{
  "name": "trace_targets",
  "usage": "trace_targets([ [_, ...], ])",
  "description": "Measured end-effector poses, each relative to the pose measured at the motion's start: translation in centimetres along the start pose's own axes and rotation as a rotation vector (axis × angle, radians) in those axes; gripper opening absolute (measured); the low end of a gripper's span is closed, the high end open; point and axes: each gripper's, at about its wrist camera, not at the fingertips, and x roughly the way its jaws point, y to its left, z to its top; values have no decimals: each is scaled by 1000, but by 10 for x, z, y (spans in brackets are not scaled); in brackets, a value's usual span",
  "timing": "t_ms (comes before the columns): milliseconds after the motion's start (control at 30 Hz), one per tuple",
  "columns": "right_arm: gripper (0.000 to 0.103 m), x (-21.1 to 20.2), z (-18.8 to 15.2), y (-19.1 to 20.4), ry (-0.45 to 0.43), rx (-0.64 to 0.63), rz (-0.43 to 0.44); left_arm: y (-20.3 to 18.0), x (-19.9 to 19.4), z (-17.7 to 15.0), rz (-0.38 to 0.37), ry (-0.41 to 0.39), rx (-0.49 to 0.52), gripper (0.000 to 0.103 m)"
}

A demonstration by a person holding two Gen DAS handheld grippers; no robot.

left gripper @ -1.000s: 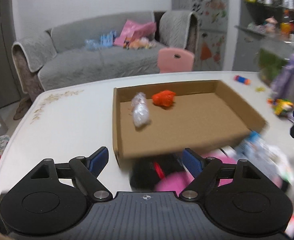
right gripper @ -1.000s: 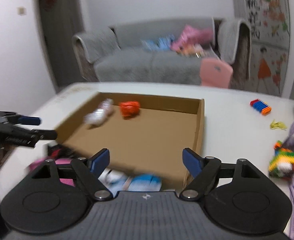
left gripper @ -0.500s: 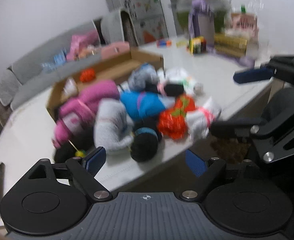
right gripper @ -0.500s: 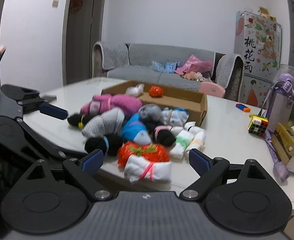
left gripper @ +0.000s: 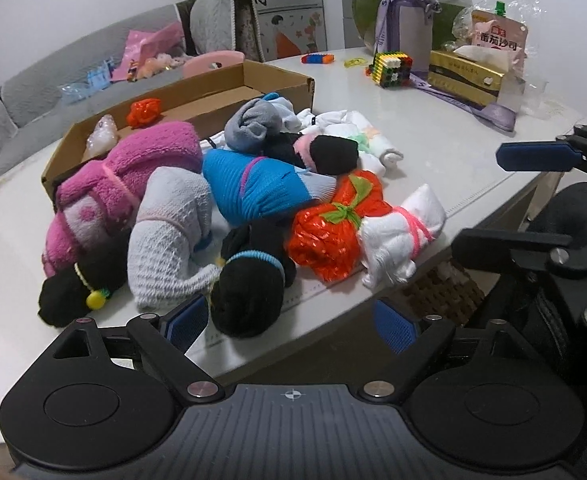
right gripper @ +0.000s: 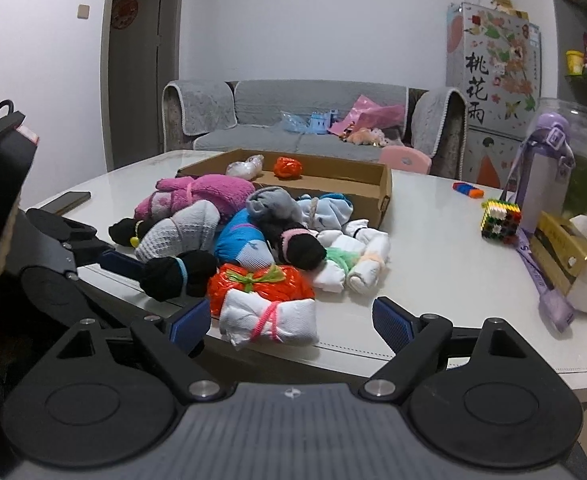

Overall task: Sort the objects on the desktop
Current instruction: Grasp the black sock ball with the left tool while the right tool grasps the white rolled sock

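Looks like a staging pose: left gripper (left gripper: 291, 322) widening with nothing between the pads, right gripper (right gripper: 293, 320) narrowing a touch, also empty. Both parked at the table (right gripper: 433, 240) edge, facing the sock pile (left gripper: 229, 200) heaped just in front of the cardboard box (right gripper: 385, 192). Probably dumped there for easy picking. Only an orange wad (right gripper: 288, 167) and a clear bundle (right gripper: 245, 168) boxed so far.

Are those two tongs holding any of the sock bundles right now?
No. The left tongs are opening, the right tongs closing slightly, and nothing sits between either pair; the sock bundles lie untouched.
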Motion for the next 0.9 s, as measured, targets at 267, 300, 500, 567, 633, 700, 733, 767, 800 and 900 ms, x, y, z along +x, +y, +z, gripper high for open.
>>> trace_targets([
  [267,86,5,-7,8,18,-9,17,19,2,5,-39,20,-72,94],
  [300,86,4,-7,10,15,-10,18,23,1,6,-52,26,-91,94],
  [500,87,5,-5,10,27,3,23,40,4,6,-51,30,-177,94],
  [567,87,6,-6,12,28,-2,26,42,4,7,-41,26,-184,94],
  [633,87,9,-6,17,37,-10,34,43,4,7,-37,30,-190,90],
  [700,87,13,-5,23,43,-21,33,44,4,8,-26,31,-196,84],
  [733,87,16,-5,25,46,-25,34,45,5,9,-23,34,-199,81],
  [767,87,19,-5,27,50,-28,30,45,5,10,-22,36,-200,81],
  [800,87,22,-5,31,58,-29,21,46,6,10,-22,37,-200,81],
  [900,86,28,-7,36,74,-28,10,45,7,12,-24,38,-192,79],
])
